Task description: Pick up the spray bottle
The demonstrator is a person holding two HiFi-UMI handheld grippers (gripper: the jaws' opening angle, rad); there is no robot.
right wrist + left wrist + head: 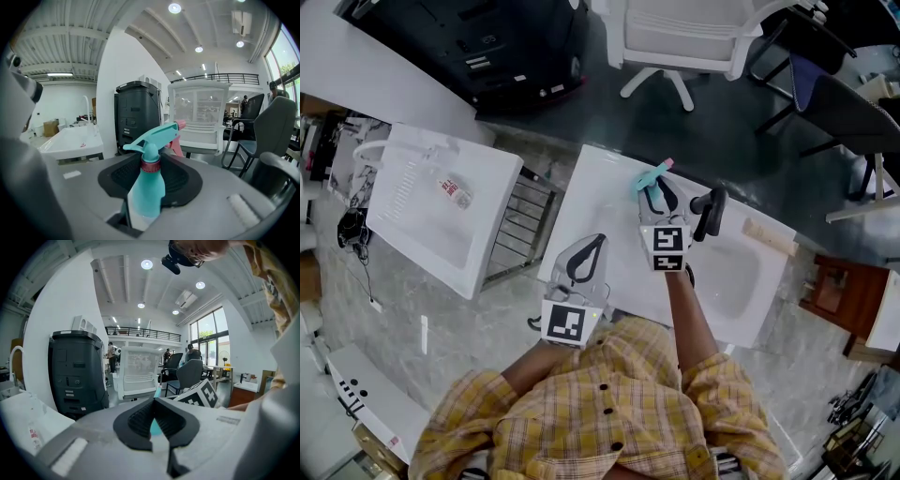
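Note:
A teal spray bottle (pixel 653 178) with a pink trigger and a red collar stands upright between the jaws of my right gripper (pixel 660 192), over the far rim of a white sink (pixel 598 192). In the right gripper view the bottle (pixel 146 187) fills the gap between the black pads, and the right gripper (pixel 151 161) is shut on its body below the collar. My left gripper (pixel 593 242) hovers over the sink's near left corner. In the left gripper view the left gripper (pixel 153 402) is shut with nothing held, and a bit of teal shows beyond it.
A black faucet (pixel 710 214) rises just right of the bottle, with a pale wooden piece (pixel 767 236) on the rim behind it. A second white sink (pixel 441 216) and a wire rack (pixel 520 220) lie to the left. A white chair (pixel 684 37) and a black machine (pixel 487 47) stand beyond.

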